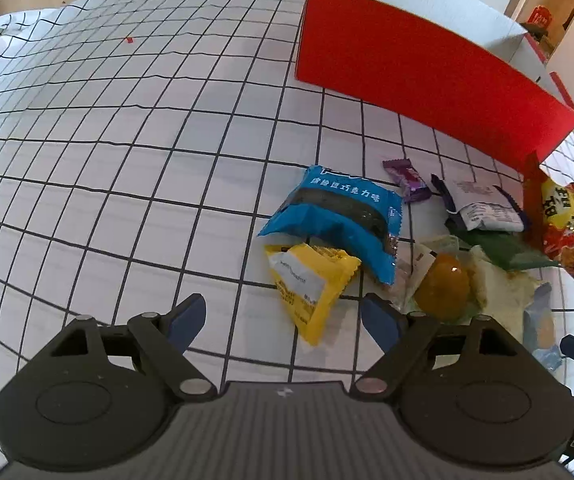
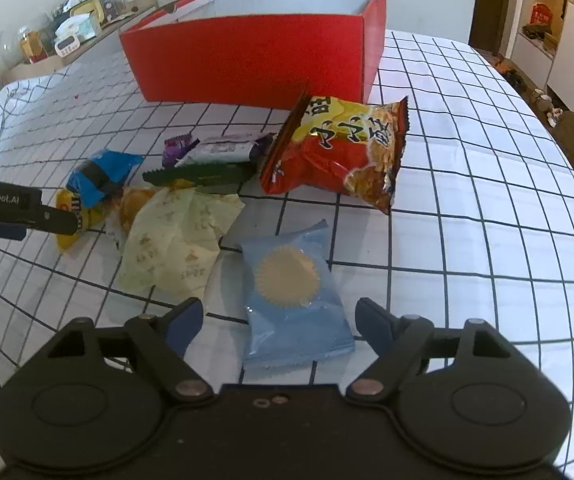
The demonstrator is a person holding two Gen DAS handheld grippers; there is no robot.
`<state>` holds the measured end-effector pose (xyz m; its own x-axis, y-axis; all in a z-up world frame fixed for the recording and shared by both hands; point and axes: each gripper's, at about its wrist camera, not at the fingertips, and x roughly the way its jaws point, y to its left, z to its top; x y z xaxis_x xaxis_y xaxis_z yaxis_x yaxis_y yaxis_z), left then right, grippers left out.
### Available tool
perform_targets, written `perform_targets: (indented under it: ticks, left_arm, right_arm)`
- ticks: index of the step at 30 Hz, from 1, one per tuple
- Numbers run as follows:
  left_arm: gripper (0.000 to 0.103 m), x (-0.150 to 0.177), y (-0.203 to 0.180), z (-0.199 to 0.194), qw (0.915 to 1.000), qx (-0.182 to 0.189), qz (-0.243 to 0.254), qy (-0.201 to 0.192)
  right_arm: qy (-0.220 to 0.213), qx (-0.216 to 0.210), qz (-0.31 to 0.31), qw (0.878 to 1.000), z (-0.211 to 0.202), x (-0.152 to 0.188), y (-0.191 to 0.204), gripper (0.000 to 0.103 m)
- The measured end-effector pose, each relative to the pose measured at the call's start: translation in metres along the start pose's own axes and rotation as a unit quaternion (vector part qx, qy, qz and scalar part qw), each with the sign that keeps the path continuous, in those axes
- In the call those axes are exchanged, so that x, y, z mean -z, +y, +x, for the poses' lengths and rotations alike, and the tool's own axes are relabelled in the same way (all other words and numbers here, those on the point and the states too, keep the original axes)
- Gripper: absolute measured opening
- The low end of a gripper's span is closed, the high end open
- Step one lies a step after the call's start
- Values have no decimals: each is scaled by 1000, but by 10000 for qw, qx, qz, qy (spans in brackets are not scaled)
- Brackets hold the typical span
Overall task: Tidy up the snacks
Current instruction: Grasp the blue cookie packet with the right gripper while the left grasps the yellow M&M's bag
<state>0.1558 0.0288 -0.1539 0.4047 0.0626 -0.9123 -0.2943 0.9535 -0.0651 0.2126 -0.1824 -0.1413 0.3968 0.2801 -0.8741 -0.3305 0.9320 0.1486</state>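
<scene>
- Left gripper (image 1: 283,320), bottom centre of the left wrist view: jaws spread wide, nothing between them; yellow packet (image 1: 311,284) just ahead at 12 o'clock, not yet gripped.
- Blue chocolate packet (image 1: 339,216), at 1 o'clock from the left gripper: flat on the checked tablecloth (image 1: 107,140), overlapping the yellow packet's far edge.
- Purple candy (image 1: 407,178) and white-and-purple packet (image 1: 483,204), at 1 to 2 o'clock: loose on the cloth, near the box but outside it.
- Orange jelly cup (image 1: 443,284) and pale green wrapper (image 1: 503,292), at 2 to 3 o'clock: jumbled together with a dark green packet (image 1: 503,246).
- Red box (image 2: 247,60), at 12 o'clock in the right wrist view: open-topped, standing upright behind the pile; visible inner walls white, floor hidden, contents impossible to tell.
- Red-and-yellow chip bag (image 2: 343,152), at 12 to 1 o'clock from the right gripper: propped near the box's front right corner, outside it.
- Light blue pastry packet (image 2: 291,292), at 12 o'clock, closest item: flat on the cloth, partly between the blue fingertips.
- Right gripper (image 2: 277,322), bottom centre: jaws wide apart, closed on nothing.
- Progress, as a judgement: barely begun; every visible snack outside the box, all transfers apparently left to do.
</scene>
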Motion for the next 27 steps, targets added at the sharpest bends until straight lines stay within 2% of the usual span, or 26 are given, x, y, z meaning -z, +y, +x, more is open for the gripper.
perform_targets:
  ticks: [7, 9, 13, 17, 21, 27]
  left_arm:
    - [84, -7, 2, 12, 9999, 160, -35, 49]
    - [77, -9, 1, 14, 9997, 229, -16, 81]
    - [72, -11, 0, 15, 9996, 276, 18, 55]
    - [54, -10, -2, 13, 9993, 338, 127, 29]
    - [40, -8, -2, 11, 9991, 393, 151, 20]
    - [36, -6, 0, 8, 9993, 343, 169, -3]
  right_arm:
    - [8, -19, -269, 9996, 9, -6, 1, 77]
    - [5, -39, -355, 9994, 10, -7, 2, 75]
    - [-4, -101, -478, 9988, 11, -11, 3, 66]
    - [-24, -118, -479, 9988, 9, -12, 4, 54]
    - [-28, -95, -436, 9990, 8, -11, 4, 51]
    - [-21, -57, -184, 9998, 3, -7, 1, 47]
